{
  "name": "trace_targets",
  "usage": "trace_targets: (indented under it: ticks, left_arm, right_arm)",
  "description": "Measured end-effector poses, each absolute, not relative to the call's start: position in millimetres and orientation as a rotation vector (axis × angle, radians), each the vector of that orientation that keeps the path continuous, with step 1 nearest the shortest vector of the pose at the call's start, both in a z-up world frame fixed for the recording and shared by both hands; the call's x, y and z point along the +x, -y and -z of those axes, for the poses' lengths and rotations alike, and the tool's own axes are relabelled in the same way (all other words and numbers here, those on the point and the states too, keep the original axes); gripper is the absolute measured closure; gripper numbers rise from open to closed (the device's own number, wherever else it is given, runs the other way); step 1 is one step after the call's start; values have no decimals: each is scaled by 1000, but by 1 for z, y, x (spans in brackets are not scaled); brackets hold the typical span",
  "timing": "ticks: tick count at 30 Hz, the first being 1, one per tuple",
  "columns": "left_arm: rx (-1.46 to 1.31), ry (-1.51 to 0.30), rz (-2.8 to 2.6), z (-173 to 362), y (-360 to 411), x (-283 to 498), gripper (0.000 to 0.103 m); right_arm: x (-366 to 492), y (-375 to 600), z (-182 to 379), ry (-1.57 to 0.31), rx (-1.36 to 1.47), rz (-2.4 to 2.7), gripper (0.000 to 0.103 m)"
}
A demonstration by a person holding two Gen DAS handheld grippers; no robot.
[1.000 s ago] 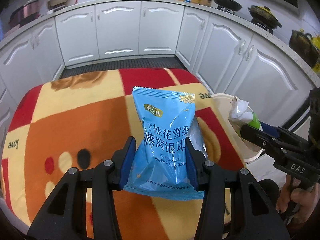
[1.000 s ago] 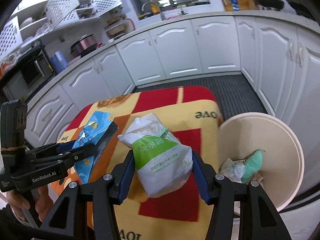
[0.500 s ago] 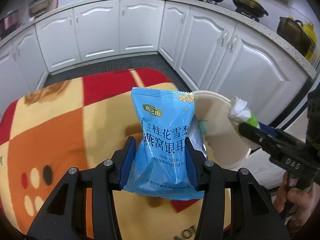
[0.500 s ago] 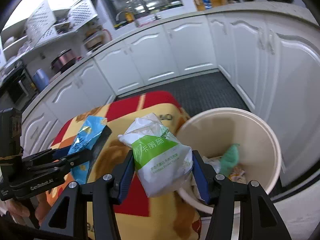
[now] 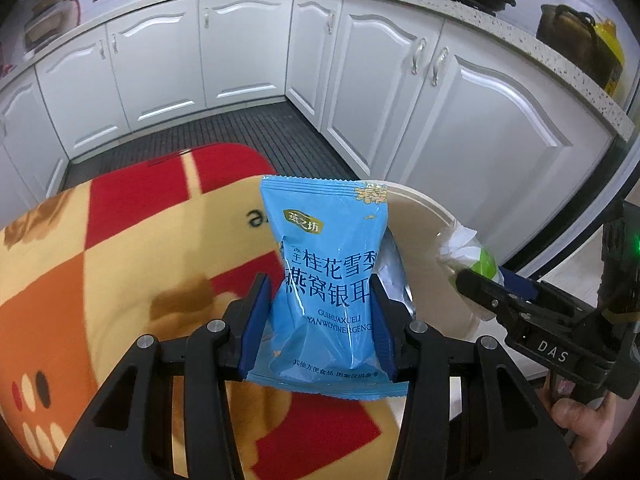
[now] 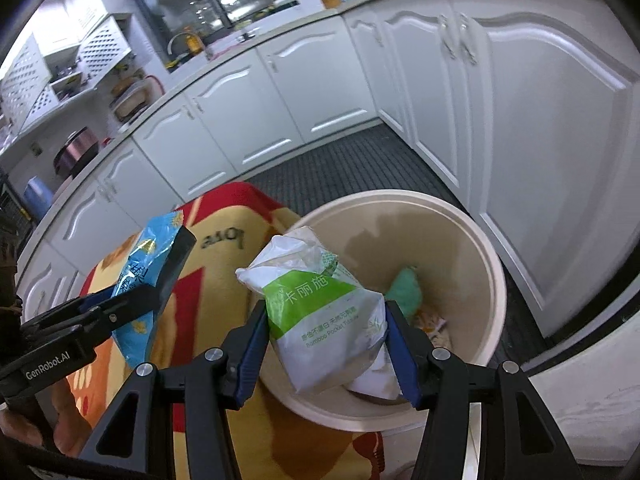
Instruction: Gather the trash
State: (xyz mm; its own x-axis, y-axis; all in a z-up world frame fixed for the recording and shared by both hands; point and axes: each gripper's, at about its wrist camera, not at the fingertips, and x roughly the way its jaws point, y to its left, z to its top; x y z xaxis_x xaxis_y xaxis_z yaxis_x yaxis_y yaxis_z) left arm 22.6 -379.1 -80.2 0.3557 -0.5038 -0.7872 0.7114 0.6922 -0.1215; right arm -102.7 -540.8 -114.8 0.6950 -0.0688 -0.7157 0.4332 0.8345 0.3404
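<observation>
My left gripper (image 5: 318,320) is shut on a blue snack packet (image 5: 328,272), held upright above the right edge of the patterned table, beside the beige trash bin (image 5: 432,240). In the right wrist view that packet (image 6: 148,268) shows at the left in the left gripper (image 6: 160,276). My right gripper (image 6: 326,344) is shut on a white and green tissue pack (image 6: 320,316), which hangs over the near rim of the bin (image 6: 472,248). The tissue pack (image 5: 468,252) and right gripper (image 5: 484,292) also appear at the right of the left wrist view.
The bin holds a green wrapper (image 6: 406,292) and other scraps. The table wears a red, orange and yellow cloth (image 5: 120,272). White kitchen cabinets (image 5: 380,80) ring a dark floor mat (image 6: 352,164). A hand (image 5: 576,412) holds the right gripper's handle.
Both grippers have carried their packets rightward from over the table toward the bin. The tissue pack now hangs over the bin's mouth, and the blue packet stands at the bin's rim.
</observation>
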Motion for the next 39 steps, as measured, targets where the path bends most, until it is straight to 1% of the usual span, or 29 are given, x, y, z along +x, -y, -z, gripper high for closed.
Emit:
trace_targets:
  ticks: [10, 12, 17, 20, 22, 23, 24, 25, 27, 39]
  left_arm:
    - [273, -939, 794, 97, 406, 29, 58]
    - [270, -948, 796, 99, 409, 30, 58]
    - [272, -967, 813, 105, 417, 30, 58]
    - [271, -980, 820, 110, 420, 29, 56]
    - [254, -979, 835, 110, 418, 29, 49]
    - [243, -980, 846, 109, 416, 28, 47]
    - [237, -983, 854, 109, 415, 28, 43]
    - [234, -984, 857, 108, 415, 27, 39]
    - [227, -972, 852, 106, 413, 26, 36]
    - [220, -928, 780, 99, 391, 20, 36]
  right_arm:
    - [-106, 558, 127, -776, 571, 343, 48]
    - [-108, 561, 129, -778, 578, 355, 46]
    - [-108, 565, 133, -787, 602, 382, 45]
    - [-105, 565, 135, -803, 588, 392, 42]
    - [-103, 565, 136, -814, 579, 396, 40]
    - [-103, 564, 137, -818, 578, 401, 35]
    - [-104, 565, 137, -817, 580, 405, 28]
    - [-104, 566, 137, -813, 586, 409, 27]
    - [-107, 566, 137, -811, 600, 411, 27]
    - [-118, 549, 129, -799, 564, 412, 27]
